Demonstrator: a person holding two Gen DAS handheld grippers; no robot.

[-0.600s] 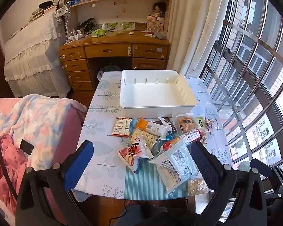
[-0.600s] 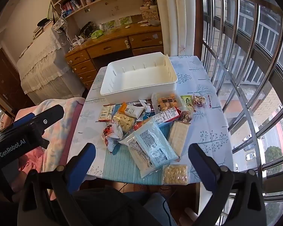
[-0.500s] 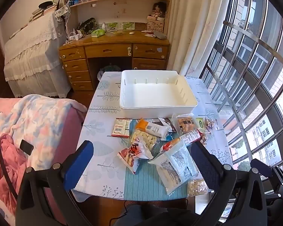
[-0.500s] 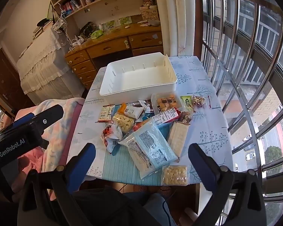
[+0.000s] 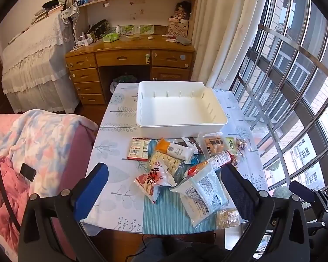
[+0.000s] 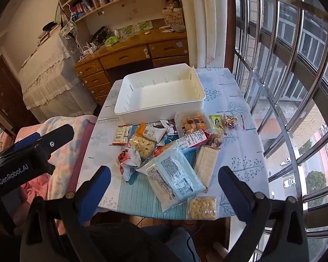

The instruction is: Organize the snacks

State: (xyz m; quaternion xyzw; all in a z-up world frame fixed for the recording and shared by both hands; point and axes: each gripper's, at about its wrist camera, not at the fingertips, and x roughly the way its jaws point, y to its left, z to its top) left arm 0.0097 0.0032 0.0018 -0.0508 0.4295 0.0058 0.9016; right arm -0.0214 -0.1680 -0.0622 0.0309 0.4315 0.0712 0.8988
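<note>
An empty white bin (image 5: 181, 111) stands at the far end of a small table (image 5: 111, 152); it also shows in the right wrist view (image 6: 159, 96). Several snack packets lie piled in front of it: a large pale blue packet (image 6: 175, 174), a red-and-white bag (image 5: 155, 180), a bag of pale puffs (image 5: 166, 161), a small red-white packet (image 5: 138, 148) and a small bag of nuts (image 6: 202, 205) at the near edge. My left gripper (image 5: 164, 187) is open and empty, above the near table edge. My right gripper (image 6: 164, 187) is open and empty, likewise held back from the pile.
A sofa with a pink and blue blanket (image 5: 32, 148) lies left of the table. A barred window (image 5: 295, 87) runs along the right. A wooden desk (image 5: 129, 59) and a bookshelf stand behind. The left gripper's body (image 6: 21, 159) shows at the left in the right wrist view.
</note>
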